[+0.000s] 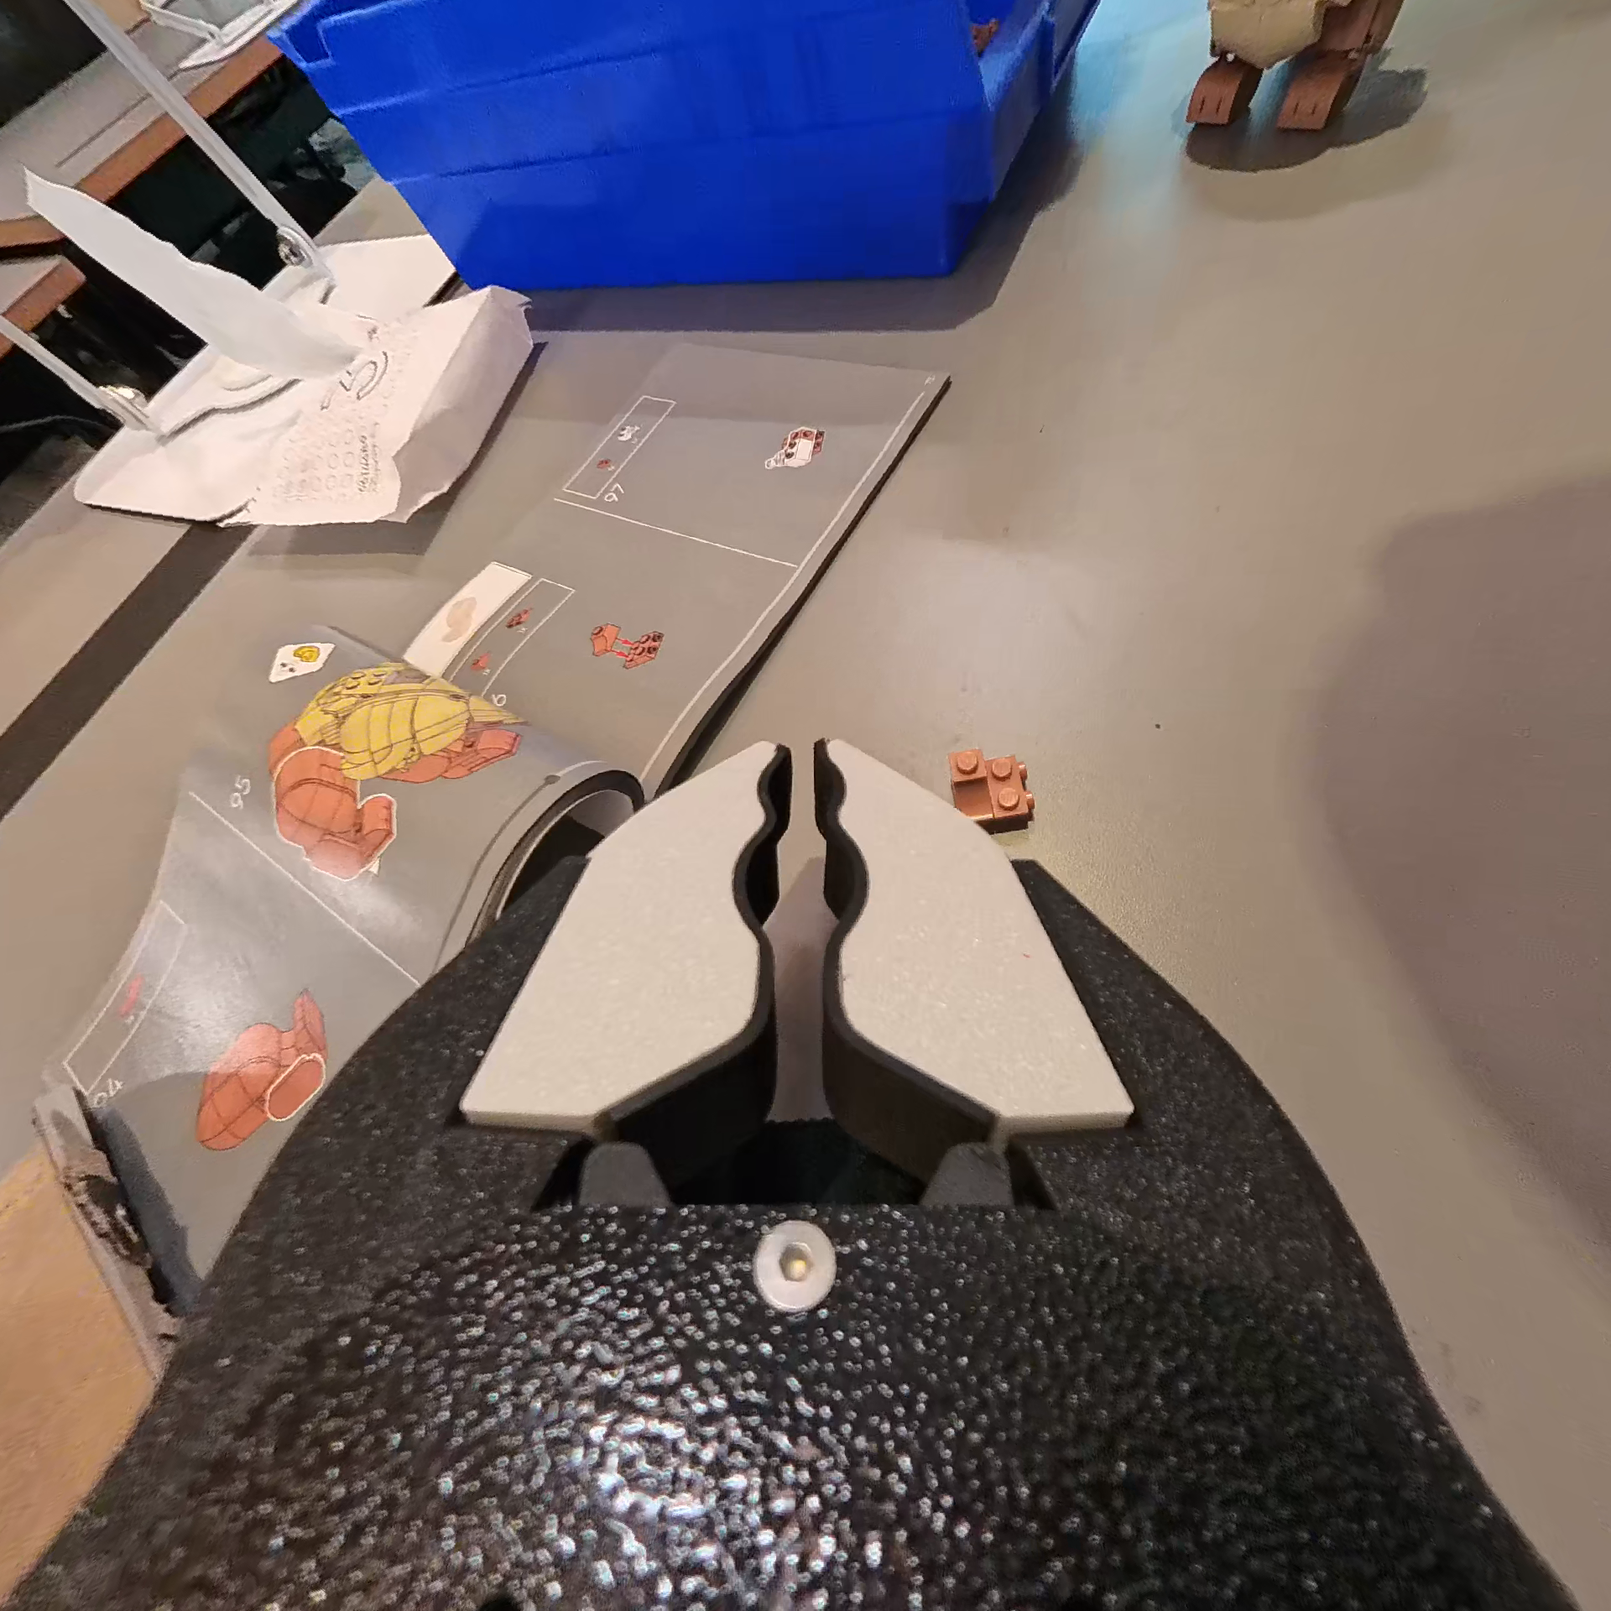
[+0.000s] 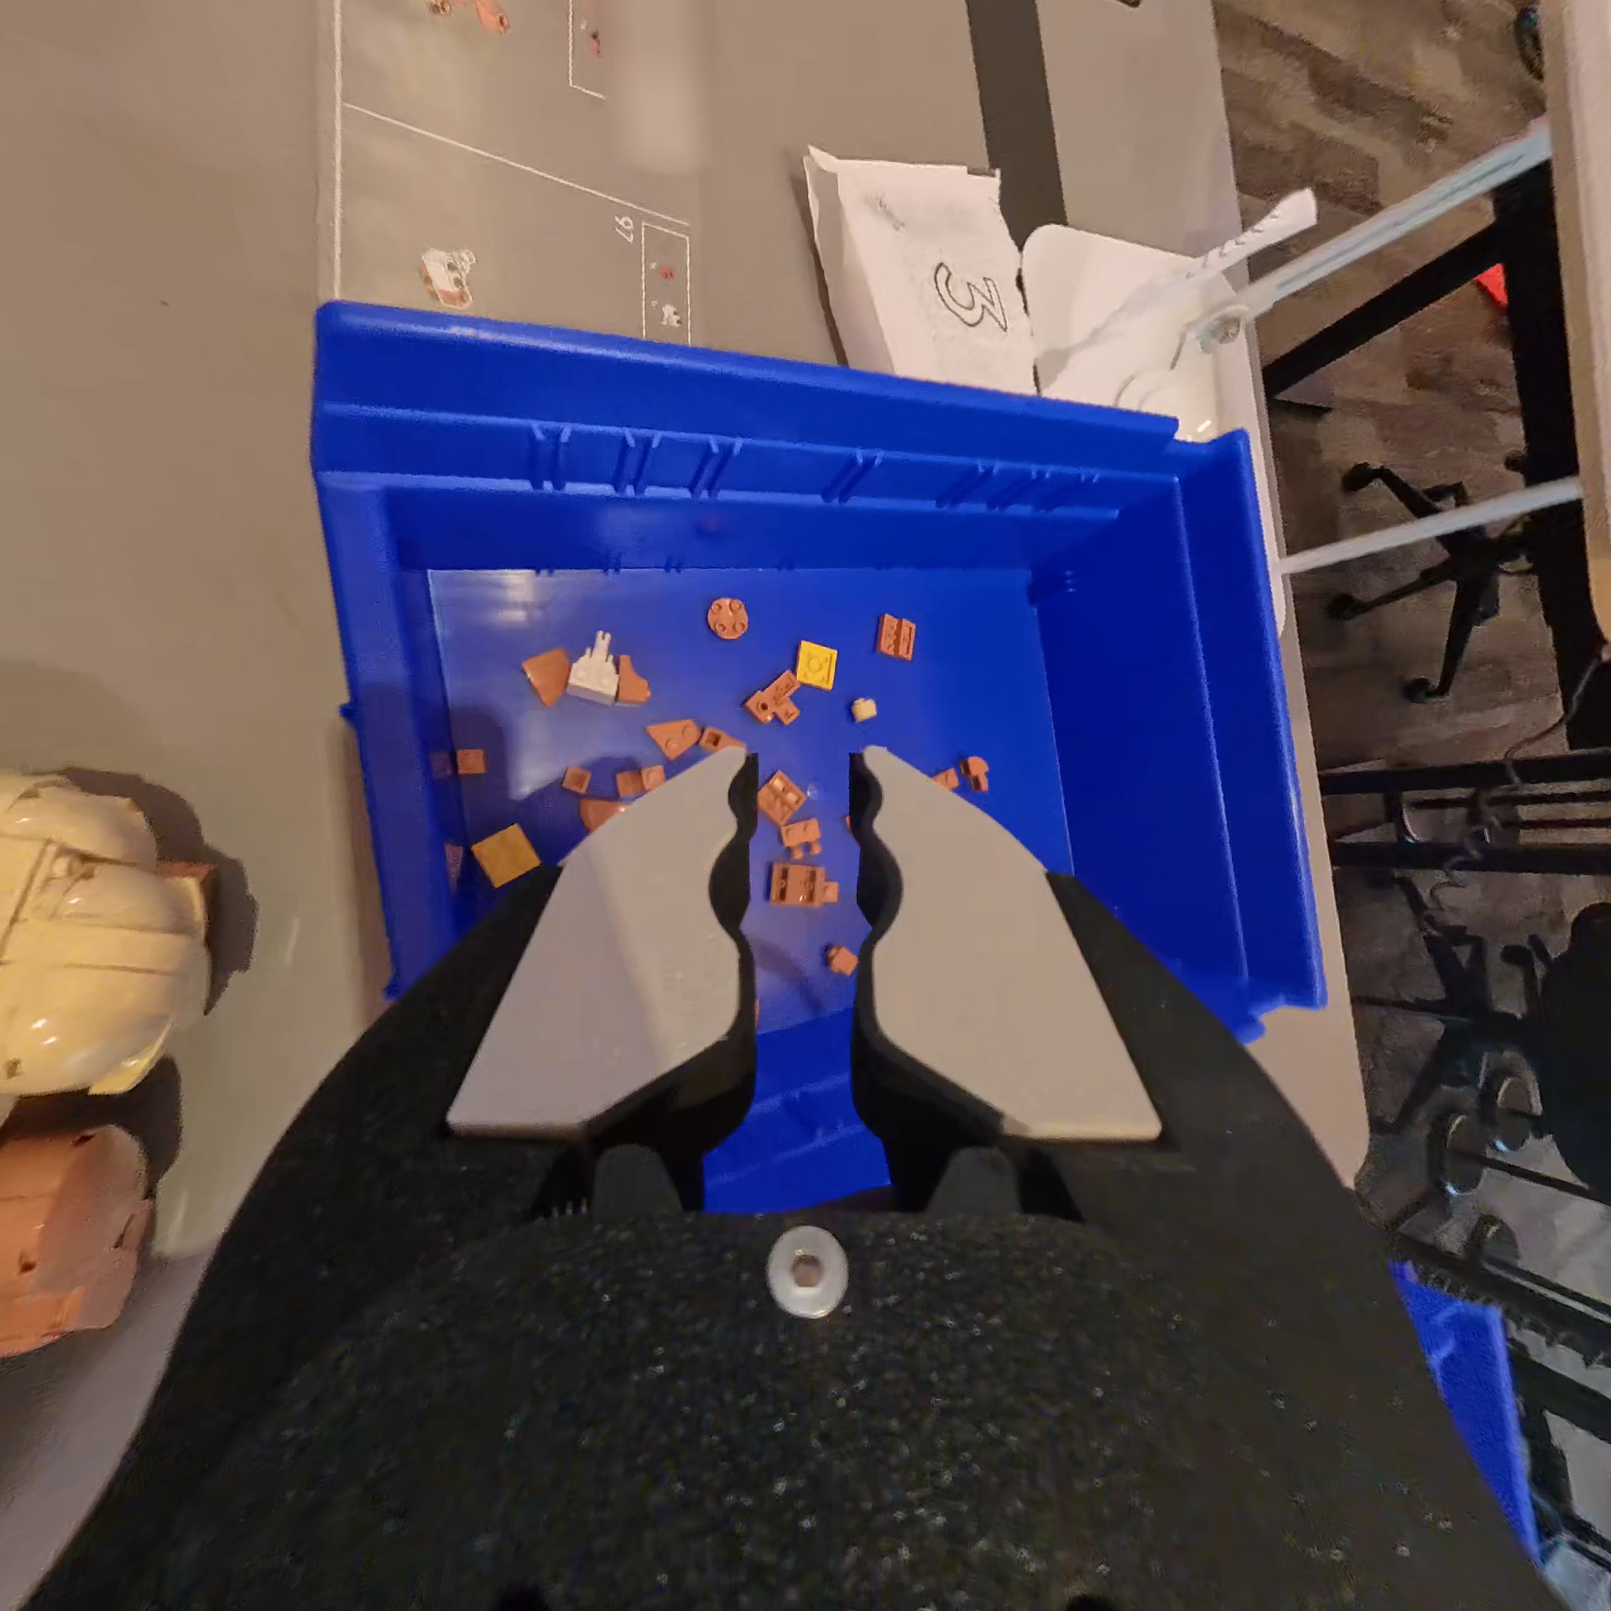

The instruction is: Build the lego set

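Note:
In the left wrist view my left gripper [image 1: 803, 750] hovers low over the grey table with its jaws a narrow slit apart and nothing between them. A small brown brick assembly [image 1: 994, 789] lies on the table just right of its fingertips, untouched. In the right wrist view my right gripper [image 2: 802, 758] is open and empty above the blue bin [image 2: 697, 384]. Several small brown bricks lie on the bin floor, and one brown plate [image 2: 782, 798] shows below the gap between the fingers. A yellow tile [image 2: 817, 666] and a white piece [image 2: 597, 676] lie farther in.
An open instruction booklet [image 1: 697, 523] lies left of the left gripper, curled at its near end. The blue bin [image 1: 680, 148] stands behind it, with torn white paper bags [image 1: 349, 436] to the left. A tan and brown brick model [image 2: 78, 915] stands left of the bin. The table edge and chairs are at the right. The gap from one gripper's tips to the other's is roughly 35 cm. To the white piece [image 2: 597, 676]: right tips about 12 cm, left tips about 30 cm.

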A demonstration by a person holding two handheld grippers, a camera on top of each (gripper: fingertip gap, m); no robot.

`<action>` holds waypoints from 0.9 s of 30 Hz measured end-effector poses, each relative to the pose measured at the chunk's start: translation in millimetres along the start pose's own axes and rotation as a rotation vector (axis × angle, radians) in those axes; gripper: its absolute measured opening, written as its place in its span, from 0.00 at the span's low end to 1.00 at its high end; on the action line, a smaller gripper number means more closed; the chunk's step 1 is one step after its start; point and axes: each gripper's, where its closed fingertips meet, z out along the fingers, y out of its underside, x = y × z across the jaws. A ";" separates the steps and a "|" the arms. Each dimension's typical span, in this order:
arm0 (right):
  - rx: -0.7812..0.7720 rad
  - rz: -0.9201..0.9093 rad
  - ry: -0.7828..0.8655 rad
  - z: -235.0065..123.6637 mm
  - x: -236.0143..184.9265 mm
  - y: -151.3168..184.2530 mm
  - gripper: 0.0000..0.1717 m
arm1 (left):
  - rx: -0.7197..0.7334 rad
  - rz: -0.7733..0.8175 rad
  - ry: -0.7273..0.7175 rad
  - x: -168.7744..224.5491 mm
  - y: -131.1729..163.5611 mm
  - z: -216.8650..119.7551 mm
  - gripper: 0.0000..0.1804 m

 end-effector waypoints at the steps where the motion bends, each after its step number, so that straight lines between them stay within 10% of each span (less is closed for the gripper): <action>1: 0.009 0.014 0.010 -5.6 -2.2 3.4 0.11 | 0.009 -0.006 0.003 -0.5 -0.9 -0.7 0.02; 10: 0.028 0.067 0.012 -25.4 -7.5 37.0 0.07 | 0.154 -0.085 0.021 -11.6 -19.7 -7.2 0.03; 21: -0.593 -0.242 -0.209 31.4 19.6 91.1 0.11 | 0.129 -0.059 -0.007 -13.1 -20.1 1.0 0.02; 27: -0.620 -0.220 -0.289 44.6 25.0 92.9 0.13 | 0.131 -0.057 -0.015 -11.0 -18.5 -3.7 0.02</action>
